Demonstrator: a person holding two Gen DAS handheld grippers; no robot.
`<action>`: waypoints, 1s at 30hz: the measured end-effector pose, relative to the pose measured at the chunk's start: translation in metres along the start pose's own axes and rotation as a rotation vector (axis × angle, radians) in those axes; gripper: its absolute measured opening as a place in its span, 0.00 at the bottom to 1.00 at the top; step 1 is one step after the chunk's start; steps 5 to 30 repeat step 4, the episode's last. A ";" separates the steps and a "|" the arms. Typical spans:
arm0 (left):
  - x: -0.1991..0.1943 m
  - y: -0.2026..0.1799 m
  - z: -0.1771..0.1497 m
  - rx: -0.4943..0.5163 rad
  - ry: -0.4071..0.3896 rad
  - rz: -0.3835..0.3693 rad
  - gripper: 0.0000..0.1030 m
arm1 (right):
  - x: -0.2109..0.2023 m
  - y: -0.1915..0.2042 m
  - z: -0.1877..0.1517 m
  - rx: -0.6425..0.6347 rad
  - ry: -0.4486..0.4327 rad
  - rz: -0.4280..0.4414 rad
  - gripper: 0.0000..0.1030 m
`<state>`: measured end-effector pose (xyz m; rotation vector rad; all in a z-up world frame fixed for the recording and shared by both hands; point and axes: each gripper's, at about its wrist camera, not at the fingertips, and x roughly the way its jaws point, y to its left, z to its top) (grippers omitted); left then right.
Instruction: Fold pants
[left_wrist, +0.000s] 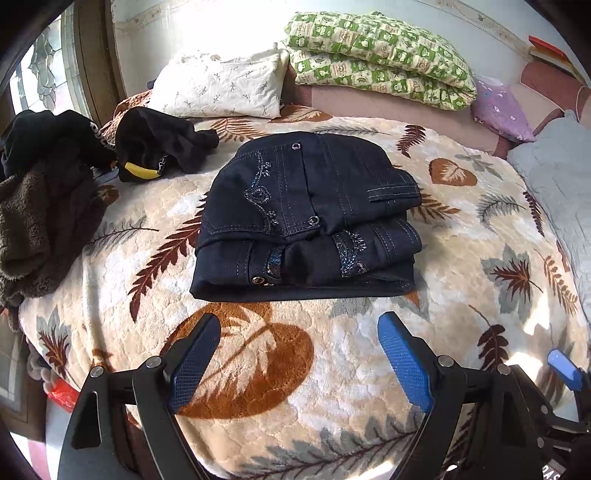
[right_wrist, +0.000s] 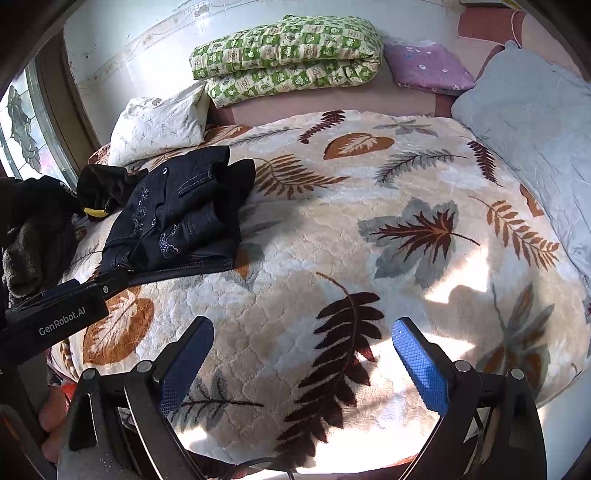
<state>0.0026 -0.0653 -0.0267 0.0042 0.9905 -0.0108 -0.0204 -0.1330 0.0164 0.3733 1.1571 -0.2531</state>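
Dark navy jeans (left_wrist: 306, 218) with embroidered pockets lie folded in a compact stack on the leaf-patterned blanket (left_wrist: 480, 258). They also show at the left of the right wrist view (right_wrist: 177, 218). My left gripper (left_wrist: 299, 325) is open and empty, hovering just in front of the stack's near edge. My right gripper (right_wrist: 303, 328) is open and empty over bare blanket (right_wrist: 332, 240), well to the right of the jeans. The left gripper's body (right_wrist: 55, 314) shows at the left edge of the right wrist view.
A heap of dark and brown clothes (left_wrist: 48, 192) lies left of the jeans. A white pillow (left_wrist: 221, 85), a green folded quilt (left_wrist: 376, 55), a purple cushion (left_wrist: 502, 107) and a grey pillow (left_wrist: 557, 184) line the far and right sides. A window (left_wrist: 40, 70) is at far left.
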 end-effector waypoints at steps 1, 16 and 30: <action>0.000 0.001 0.002 -0.010 0.001 -0.001 0.85 | 0.001 0.000 0.000 0.002 0.002 0.000 0.95; 0.001 0.002 0.004 -0.017 0.005 0.002 0.85 | 0.002 -0.001 0.000 0.006 0.005 -0.002 0.95; 0.001 0.002 0.004 -0.017 0.005 0.002 0.85 | 0.002 -0.001 0.000 0.006 0.005 -0.002 0.95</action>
